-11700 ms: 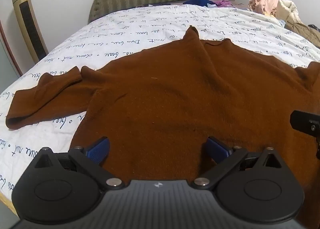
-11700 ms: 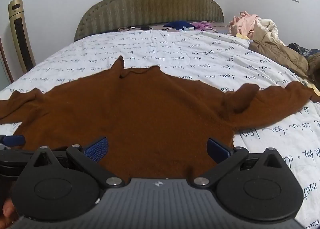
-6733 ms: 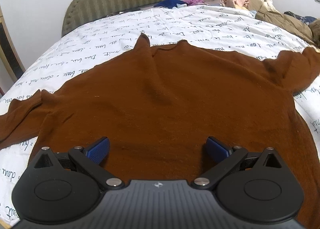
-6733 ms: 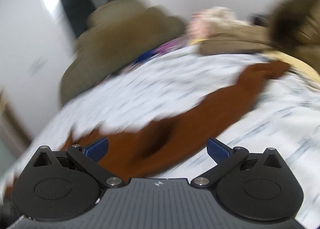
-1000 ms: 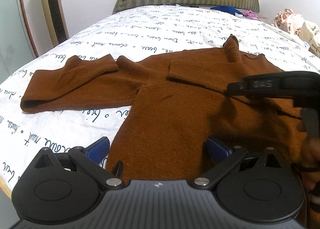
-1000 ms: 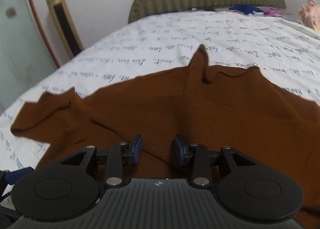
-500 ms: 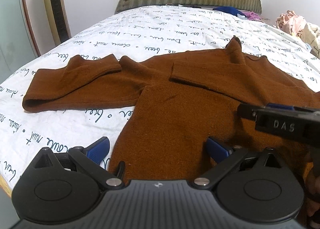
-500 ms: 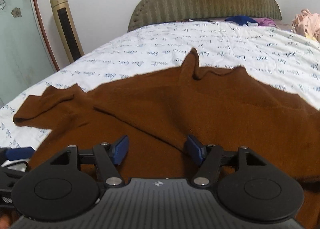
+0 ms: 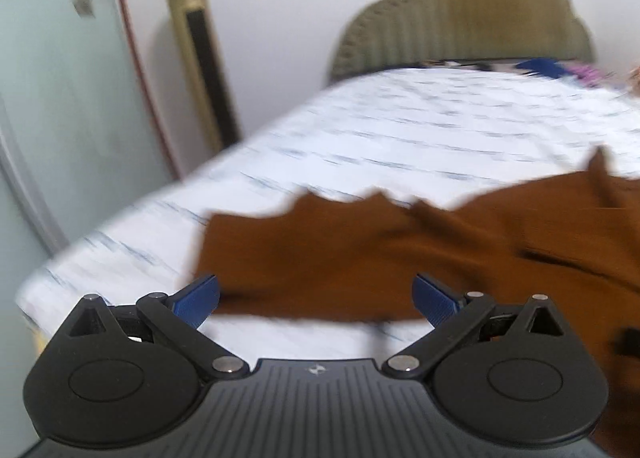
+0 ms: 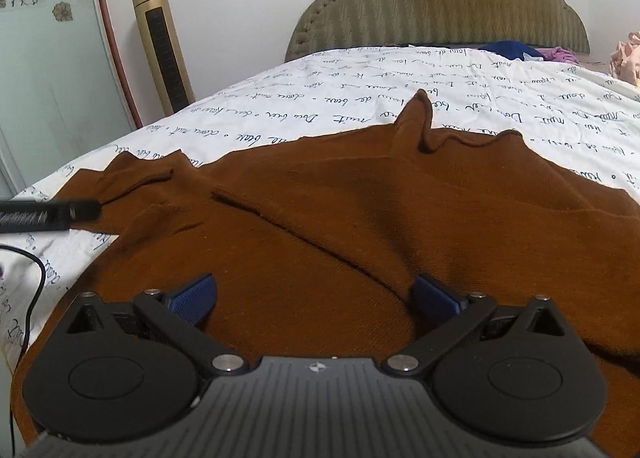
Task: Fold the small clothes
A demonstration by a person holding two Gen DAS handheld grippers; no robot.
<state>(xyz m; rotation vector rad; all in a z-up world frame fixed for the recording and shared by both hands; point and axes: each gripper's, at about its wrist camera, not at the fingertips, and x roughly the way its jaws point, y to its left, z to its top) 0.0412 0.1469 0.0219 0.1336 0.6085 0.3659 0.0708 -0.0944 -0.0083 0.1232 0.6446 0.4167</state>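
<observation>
Brown sweater (image 10: 360,218) lies flat on the bed (image 10: 400,70), on a white cover printed with handwriting. Collar points toward the headboard (image 10: 440,6); hem toward the cameras. Body's long axis runs hem to collar, up the bed. One collar corner stands up in a small peak.

Right sleeve is folded across the chest; its long axis runs slantwise from the lower right toward the upper left, cuff edge near the left shoulder. Left sleeve (image 9: 320,250) is spread outward to the left, crosswise to the body, cuff near the bed's left edge.

Right hand-held gripper (image 10: 314,298): jaws opening, spread wide over the lower body of the sweater, the folded sleeve's edge running between them. The pads press on nothing.

Left hand-held gripper (image 9: 316,298): jaws wide apart, nothing clamped; view blurred. The left sleeve lies just beyond its fingertips, with bare cover showing below. In the right wrist view its tip is a dark bar at the left edge, over the sleeve.

Gold tower fan (image 10: 160,42) stands by the wall left of the headboard.
</observation>
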